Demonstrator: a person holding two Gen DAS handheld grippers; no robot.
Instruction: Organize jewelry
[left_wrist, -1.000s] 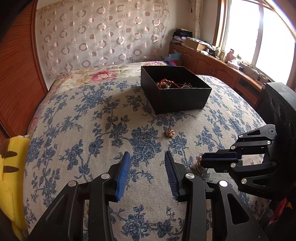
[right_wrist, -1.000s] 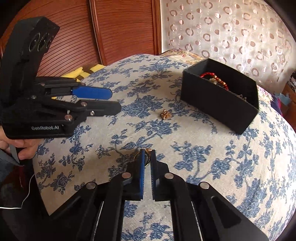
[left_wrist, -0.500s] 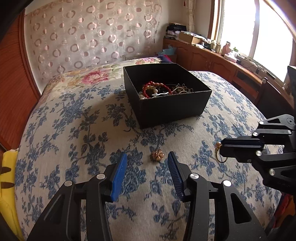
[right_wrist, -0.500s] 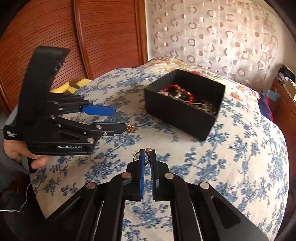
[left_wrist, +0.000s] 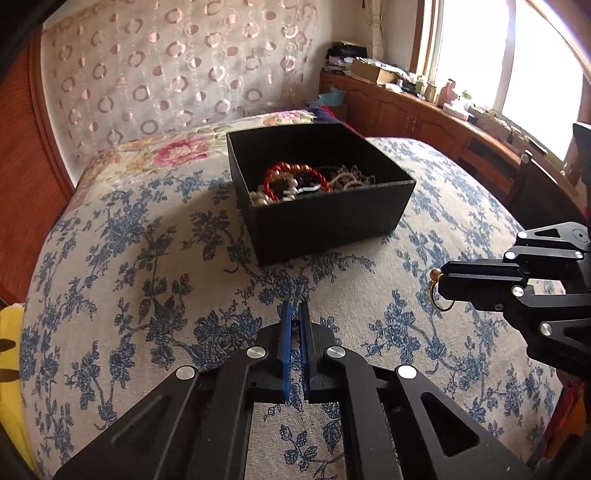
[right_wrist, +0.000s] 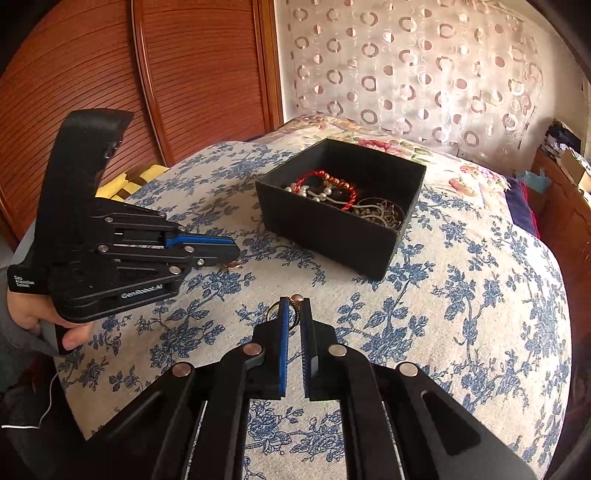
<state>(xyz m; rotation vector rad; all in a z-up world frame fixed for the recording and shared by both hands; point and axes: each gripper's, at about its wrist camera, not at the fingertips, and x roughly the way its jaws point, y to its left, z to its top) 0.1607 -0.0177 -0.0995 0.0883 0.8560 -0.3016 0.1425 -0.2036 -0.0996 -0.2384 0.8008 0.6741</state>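
Bedspread (left_wrist: 147, 295); both grippers clamped on jewelry.

Blue floral bedspread (left_wrist: 147, 280), circle-patterned curtain (left_wrist: 155, 66), wooden cabinets (left_wrist: 399, 110), bright window (left_wrist: 491, 51), yellow cushion (left_wrist: 9, 354)

My right gripper (right_wrist: 294, 306) is clamped on a gold ring (right_wrist: 291, 303) with a small bead at its top, held above the flowered bedspread (right_wrist: 461, 295). To the left, my left gripper (right_wrist: 225, 251) has closed over a small gold piece (right_wrist: 232, 264) on the cloth. Beyond sits the black box (right_wrist: 332, 225) of beads and chains.
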